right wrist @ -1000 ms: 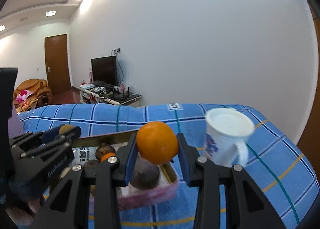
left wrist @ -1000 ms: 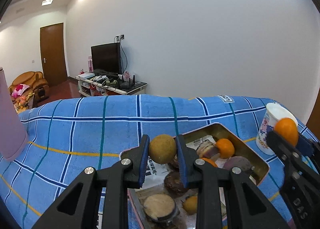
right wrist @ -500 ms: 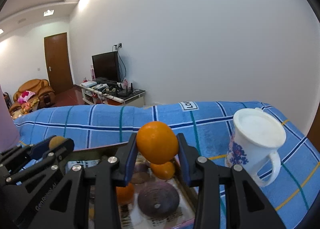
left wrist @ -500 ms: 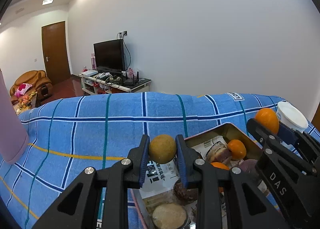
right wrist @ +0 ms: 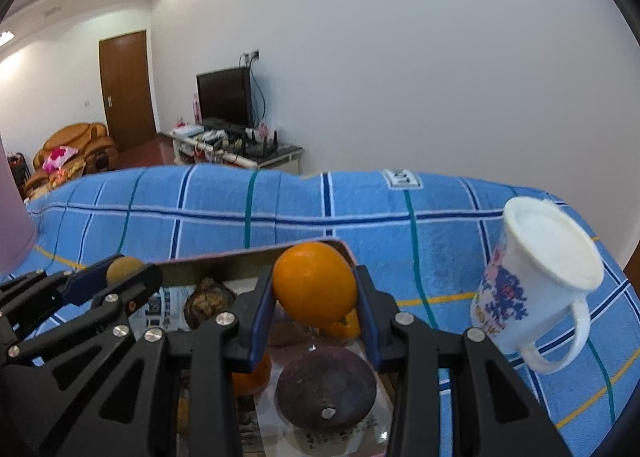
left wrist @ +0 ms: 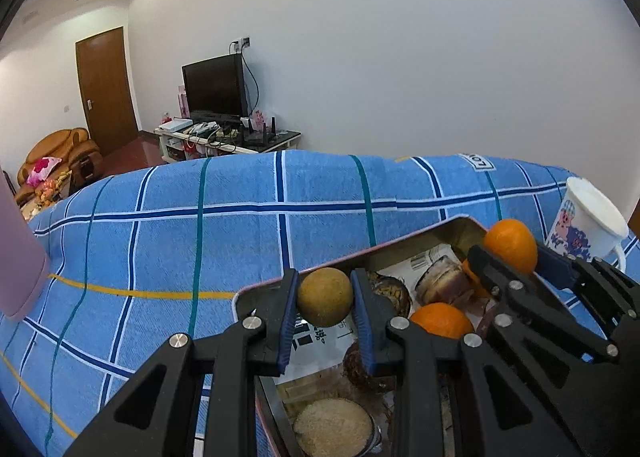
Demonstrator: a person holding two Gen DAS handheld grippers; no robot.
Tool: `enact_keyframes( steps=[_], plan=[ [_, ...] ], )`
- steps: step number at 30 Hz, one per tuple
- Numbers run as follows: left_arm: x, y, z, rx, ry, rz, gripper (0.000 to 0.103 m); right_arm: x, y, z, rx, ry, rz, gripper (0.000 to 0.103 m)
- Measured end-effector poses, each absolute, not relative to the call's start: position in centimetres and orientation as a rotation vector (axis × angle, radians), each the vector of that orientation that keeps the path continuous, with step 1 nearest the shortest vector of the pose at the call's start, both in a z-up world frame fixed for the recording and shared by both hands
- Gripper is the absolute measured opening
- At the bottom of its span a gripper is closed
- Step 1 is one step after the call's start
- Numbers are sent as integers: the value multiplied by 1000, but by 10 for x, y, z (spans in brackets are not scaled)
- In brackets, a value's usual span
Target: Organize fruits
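Where the blue checked cloth (left wrist: 160,241) covers the whole work surface, a metal tin (left wrist: 460,226) lined with printed paper sits on it toward the right. A white mug (right wrist: 536,281) with a blue and pink print stands on the cloth just right of the tin, handle toward the camera. A pink object (left wrist: 18,257) occupies the left edge of the cloth, only partly in view.

Left gripper (left wrist: 325,297): clamped on a round brownish-yellow fruit (left wrist: 325,296), held above the tin's near left corner. Right gripper (right wrist: 316,289): clamped on an orange (right wrist: 315,284), held over the tin's far right end.

Tin contents, as far as visible: a dark purple round fruit (right wrist: 326,391) with its stem end up, a second orange (left wrist: 442,320), a dark wrinkled fruit (right wrist: 209,303), a cut fruit with pale flesh (left wrist: 333,427). Other items partly hidden by the fingers.
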State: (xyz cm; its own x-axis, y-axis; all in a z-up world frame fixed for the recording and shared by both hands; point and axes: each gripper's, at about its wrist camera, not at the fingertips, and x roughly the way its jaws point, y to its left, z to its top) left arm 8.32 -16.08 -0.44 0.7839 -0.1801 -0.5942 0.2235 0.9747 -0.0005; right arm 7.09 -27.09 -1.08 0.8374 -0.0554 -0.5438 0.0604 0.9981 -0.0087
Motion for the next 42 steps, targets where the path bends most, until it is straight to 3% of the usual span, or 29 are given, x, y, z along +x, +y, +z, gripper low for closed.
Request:
enact_keyframes(
  steps=[14, 18, 23, 28, 29, 31, 32, 33, 42],
  plan=[
    [83, -166, -8, 121, 658, -216, 28, 76, -280, -24, 66, 676, 45, 45],
    [85, -164, -9, 108, 677, -219, 28, 70, -288, -24, 79, 682, 34, 62],
    [87, -165, -10, 116, 686, -234, 28, 54, -303, -19, 172, 666, 99, 72],
    [81, -171, -10, 156, 665, -245, 30, 28, -318, -2, 245, 567, 79, 91],
    [79, -173, -10, 167, 655, -248, 36, 22, -322, 0, 264, 538, 65, 91],
    [73, -172, -6, 168, 618, -229, 61, 12, -330, 6, 311, 481, 40, 96],
    [69, -170, -3, 157, 587, -217, 78, 5, -336, 7, 347, 443, 26, 98],
    [64, -168, 0, 142, 553, -206, 86, -1, -340, 8, 381, 409, 12, 102],
    [37, -153, 6, 108, 443, -164, 87, -29, -320, 25, 304, 186, -154, 103]
  ],
)
